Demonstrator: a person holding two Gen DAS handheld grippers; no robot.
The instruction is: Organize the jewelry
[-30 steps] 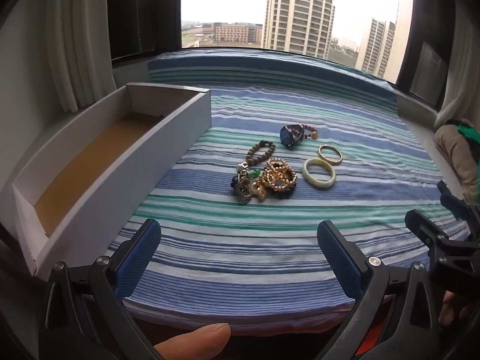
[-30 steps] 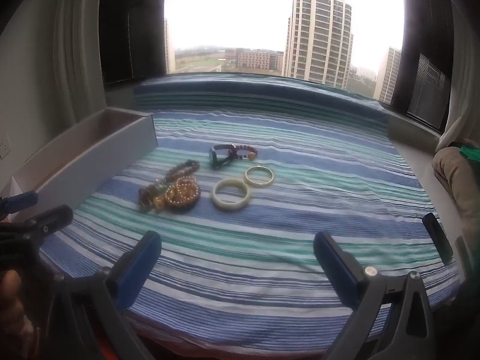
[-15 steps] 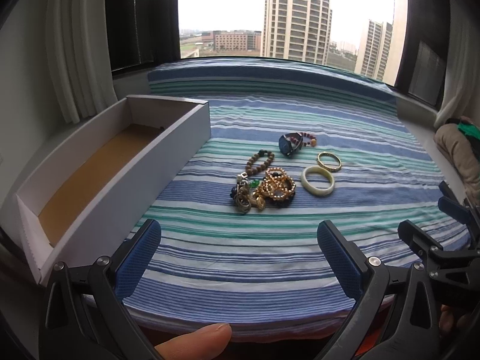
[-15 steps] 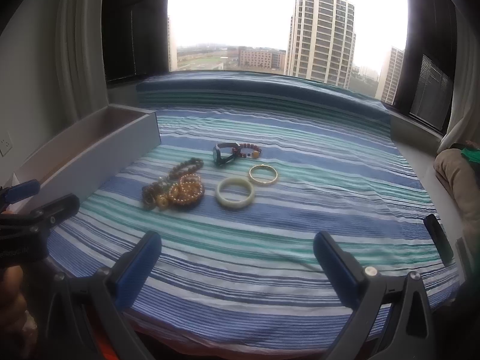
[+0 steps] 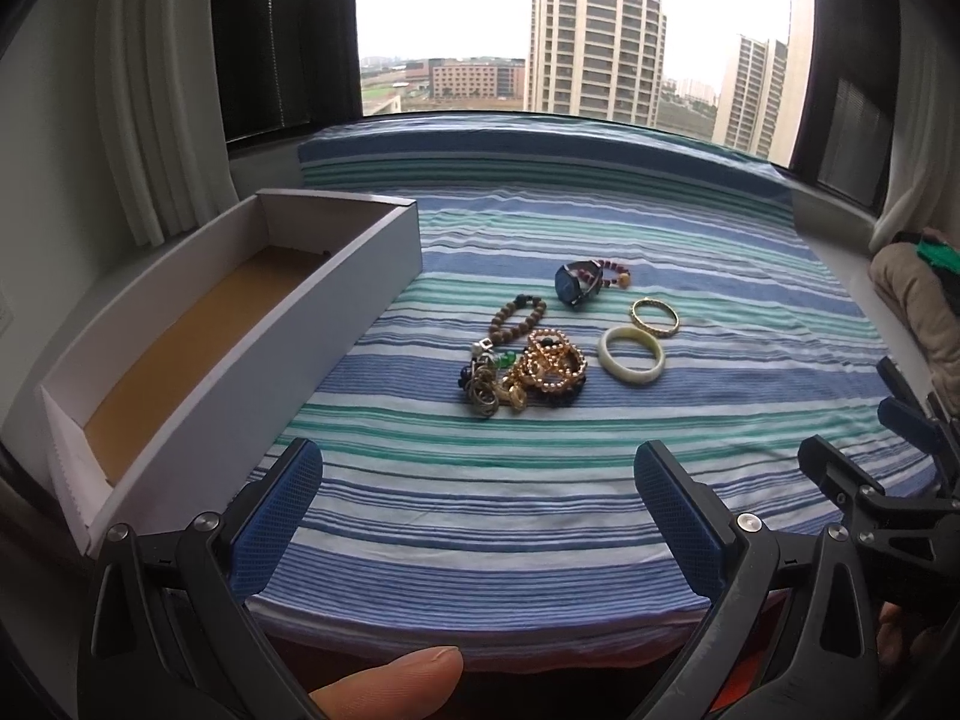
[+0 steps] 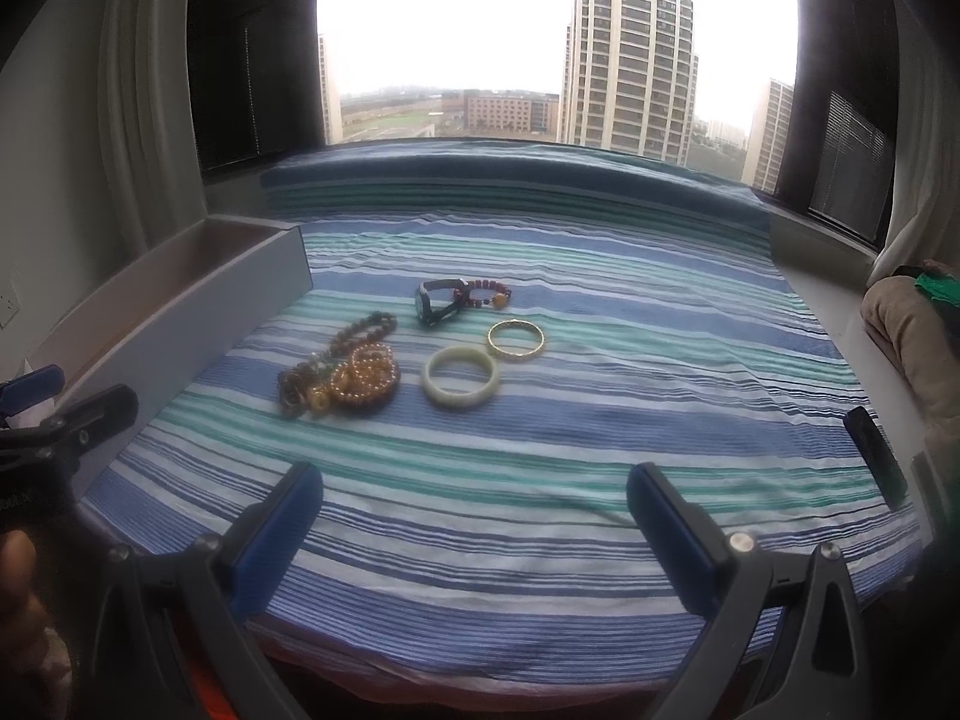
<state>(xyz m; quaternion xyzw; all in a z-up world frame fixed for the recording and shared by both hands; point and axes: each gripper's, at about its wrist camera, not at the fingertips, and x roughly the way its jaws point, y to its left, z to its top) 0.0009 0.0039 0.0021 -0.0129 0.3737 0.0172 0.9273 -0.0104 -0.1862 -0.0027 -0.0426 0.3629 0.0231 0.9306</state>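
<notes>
Both grippers hover over the near edge of the striped blue, green and white cloth [image 5: 540, 498], each with its blue-padded fingers spread wide and nothing between them: the left gripper [image 5: 477, 516] sits nearer the box side, the right gripper [image 6: 474, 531] alongside it. Jewelry lies in a loose cluster near the middle of the cloth, well apart from both tools. A tangle of gold-bead bracelets [image 5: 552, 363] touches a small heap of chains and charms [image 5: 489, 387] on its left, and a brown wooden-bead bracelet [image 5: 519, 318] lies just behind them. To the right of the tangle rests a pale cream bangle [image 5: 631, 355], with a thin gold bangle [image 5: 654, 315] just beyond it, apart from it in the right wrist view. Farthest back, a dark wristwatch [image 5: 576, 288] touches a red-bead bracelet [image 5: 612, 273]. A long white cardboard box [image 5: 240, 372] with a brown floor stands open along the left edge of the cloth, holding no jewelry that can be seen. A thumb tip [image 5: 390, 684] shows at the bottom of the left wrist view. High-rise towers [image 6: 630, 54] fill the window behind.
</notes>
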